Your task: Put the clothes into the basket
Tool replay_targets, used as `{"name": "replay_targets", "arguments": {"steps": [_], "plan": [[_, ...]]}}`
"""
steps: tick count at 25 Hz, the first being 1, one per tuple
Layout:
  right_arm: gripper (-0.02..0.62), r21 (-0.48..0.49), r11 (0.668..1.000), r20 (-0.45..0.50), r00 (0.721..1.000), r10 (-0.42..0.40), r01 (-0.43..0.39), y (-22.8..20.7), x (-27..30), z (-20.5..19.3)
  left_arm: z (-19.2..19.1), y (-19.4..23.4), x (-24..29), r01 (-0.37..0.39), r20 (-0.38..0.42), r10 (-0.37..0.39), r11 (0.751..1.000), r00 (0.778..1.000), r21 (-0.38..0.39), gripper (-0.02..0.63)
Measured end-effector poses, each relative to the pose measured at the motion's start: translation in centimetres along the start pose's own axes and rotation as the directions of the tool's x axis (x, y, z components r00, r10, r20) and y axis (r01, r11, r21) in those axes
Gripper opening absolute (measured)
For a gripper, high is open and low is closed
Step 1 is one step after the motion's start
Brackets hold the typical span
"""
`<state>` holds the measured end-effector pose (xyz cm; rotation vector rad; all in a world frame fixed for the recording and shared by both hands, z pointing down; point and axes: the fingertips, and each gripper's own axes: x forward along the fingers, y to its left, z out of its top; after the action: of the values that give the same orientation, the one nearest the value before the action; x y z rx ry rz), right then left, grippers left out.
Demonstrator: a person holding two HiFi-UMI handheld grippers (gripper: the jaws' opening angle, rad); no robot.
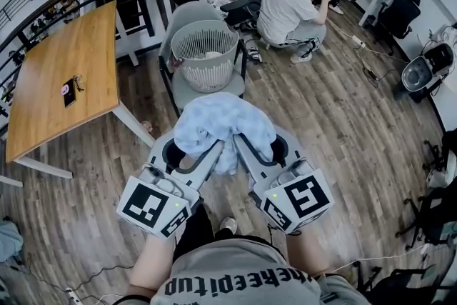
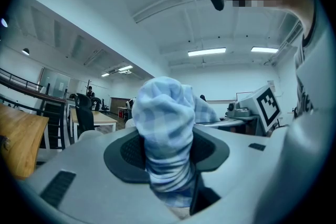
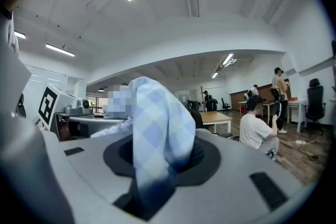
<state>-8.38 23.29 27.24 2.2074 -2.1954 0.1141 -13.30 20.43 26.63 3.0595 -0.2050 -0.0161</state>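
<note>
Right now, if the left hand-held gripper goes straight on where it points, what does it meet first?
The left hand-held gripper is already shut on the blue checked cloth. Beyond that, probably the grey chair bearing the basket; depth is unclear.

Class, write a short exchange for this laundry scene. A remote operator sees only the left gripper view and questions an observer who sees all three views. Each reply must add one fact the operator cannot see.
Operator: My left gripper is shut on a blue checked cloth. I see no basket. Where is it?
Observer: The head view shows a white basket standing on a grey chair, straight ahead beyond the cloth.
Operator: Is the right gripper holding anything?
Observer: Yes. The right gripper is shut on the same cloth, which is bunched up between the two grippers.
</note>
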Motion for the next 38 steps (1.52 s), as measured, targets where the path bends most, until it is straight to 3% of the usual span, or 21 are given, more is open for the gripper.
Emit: {"name": "replay_targets", "arguments": {"steps": [13, 38], "plan": [[0.147, 0.012, 0.998, 0.004, 0.998, -0.058, 0.058, -0.9, 7.2, 0.9, 1.0, 7.2, 2.1, 0.053, -0.009, -0.053, 0.999, 0.999, 0.003, 0.198], [0.148, 0.010, 0.979, -0.001, 0.979, -0.205, 0.205, 0.0, 16.5, 1.5, 1.6, 17.1, 3.0, 0.191, 0.002, -0.191, 0.982, 0.982, -0.008, 0.198]]}}
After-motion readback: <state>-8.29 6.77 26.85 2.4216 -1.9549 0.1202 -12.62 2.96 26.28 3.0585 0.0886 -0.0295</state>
